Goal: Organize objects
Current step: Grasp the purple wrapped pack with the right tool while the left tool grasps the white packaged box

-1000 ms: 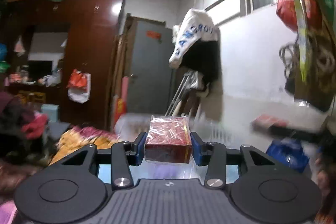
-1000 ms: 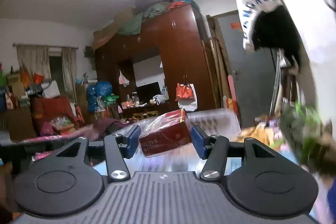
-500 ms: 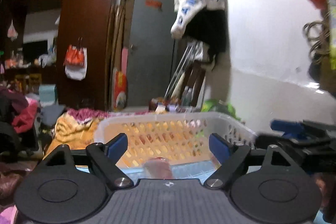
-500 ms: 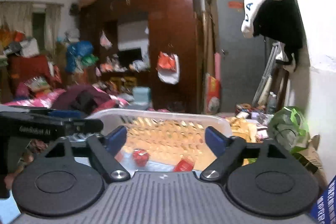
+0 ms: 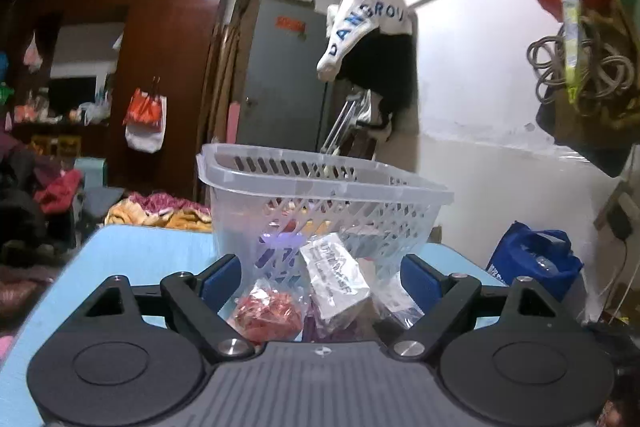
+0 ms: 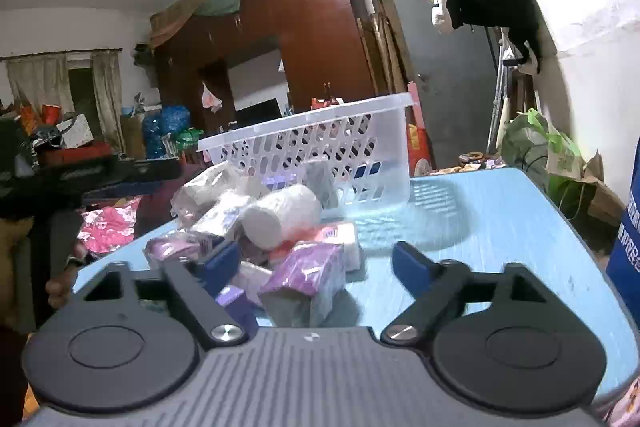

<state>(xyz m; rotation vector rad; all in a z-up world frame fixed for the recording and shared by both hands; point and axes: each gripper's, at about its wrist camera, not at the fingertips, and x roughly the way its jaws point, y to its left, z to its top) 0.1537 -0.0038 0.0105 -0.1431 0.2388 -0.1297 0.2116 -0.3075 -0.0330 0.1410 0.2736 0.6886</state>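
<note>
Jaws of your left gripper (image 5: 321,277) gape over wrapped packets before the clear slotted plastic basket (image 5: 320,187); your right gripper (image 6: 316,265) is closing, empty

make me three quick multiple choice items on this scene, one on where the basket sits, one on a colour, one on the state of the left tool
1. Where does the white basket stand?
A. on the blue table, beyond the pile of packets
B. on the floor
C. on the wardrobe

2. What colour is the table?
A. brown
B. light blue
C. black

3. How is the left tool?
A. shut on a red box
B. out of view
C. open, pressing on nothing

Answers: 1 A, the basket stands on the tabletop behind the packets. 2 B, the bare top shows light blue. 3 C, the pads stand apart from the packets between them.
</note>
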